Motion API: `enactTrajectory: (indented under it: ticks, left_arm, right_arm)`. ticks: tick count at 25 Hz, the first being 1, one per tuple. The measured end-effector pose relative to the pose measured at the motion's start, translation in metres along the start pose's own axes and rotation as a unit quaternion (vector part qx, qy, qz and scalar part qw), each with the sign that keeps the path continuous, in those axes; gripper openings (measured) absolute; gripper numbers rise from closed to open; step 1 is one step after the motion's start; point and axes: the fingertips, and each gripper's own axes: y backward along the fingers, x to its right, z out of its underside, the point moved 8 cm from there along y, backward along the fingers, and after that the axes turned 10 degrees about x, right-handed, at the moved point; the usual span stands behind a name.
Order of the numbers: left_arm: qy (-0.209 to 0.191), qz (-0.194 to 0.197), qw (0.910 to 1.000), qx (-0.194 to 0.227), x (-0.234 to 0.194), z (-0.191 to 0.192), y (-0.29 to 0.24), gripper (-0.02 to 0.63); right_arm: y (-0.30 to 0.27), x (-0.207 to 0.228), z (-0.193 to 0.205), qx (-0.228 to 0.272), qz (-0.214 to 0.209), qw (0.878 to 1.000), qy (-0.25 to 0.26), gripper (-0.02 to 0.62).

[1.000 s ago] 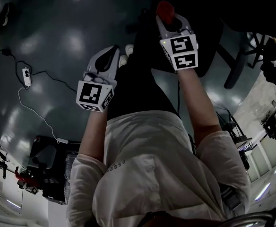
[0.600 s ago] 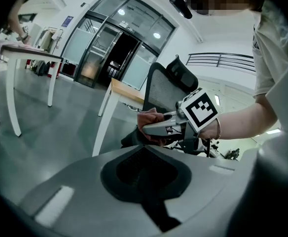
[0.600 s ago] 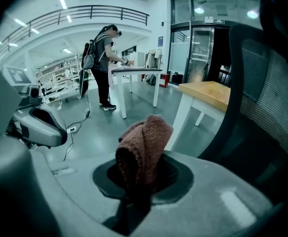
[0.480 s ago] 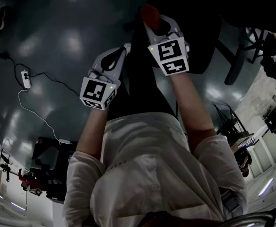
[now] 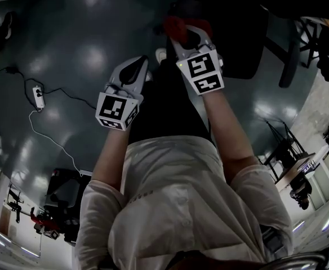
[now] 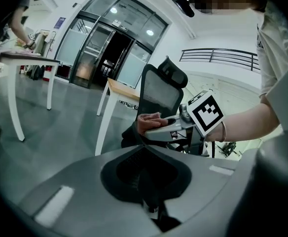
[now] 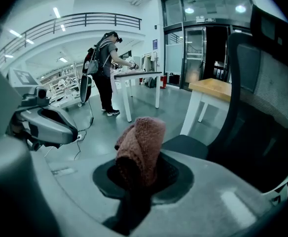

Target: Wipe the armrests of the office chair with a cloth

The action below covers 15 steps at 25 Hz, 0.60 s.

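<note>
Your right gripper (image 5: 186,37) is clamped on the cloth (image 7: 141,149), most of which stands loose above the jaws. Your left gripper (image 5: 135,69) has its jaws together on nothing. The office chair (image 7: 270,93) fills the right of the right gripper view; no armrest can be made out there.

Risk: the loose fold may drag free on a hard stroke.
Risk: the left gripper, close beside the right, may be struck.

Open floor (image 5: 69,49) lies upper left in the head view. A table (image 7: 210,88) stands near the chair.

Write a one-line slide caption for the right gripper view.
Right gripper clamped on a folded reddish-brown knitted cloth, held up beside the black mesh-backed office chair.
</note>
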Motion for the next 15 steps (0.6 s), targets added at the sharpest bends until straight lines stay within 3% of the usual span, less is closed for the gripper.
enactTrajectory:
  ticks: [5, 8, 15]
  left_arm:
    - [-0.009, 0.022, 0.9996, 0.013, 0.006, -0.001, 0.010, 0.017]
    - [-0.011, 0.034, 0.9992, 0.014, 0.012, 0.004, 0.017, 0.017]
    - [0.002, 0.049, 0.9986, -0.017, 0.020, 0.034, 0.034, 0.017]
  right_arm:
    - [0.015, -0.027, 0.012, 0.004, -0.003, 1.000, -0.008, 0.052]
    - [0.029, -0.045, 0.022, 0.022, -0.009, 0.999, -0.038, 0.052]
    - [0.058, -0.080, 0.048, 0.038, -0.004, 0.994, -0.107, 0.052]
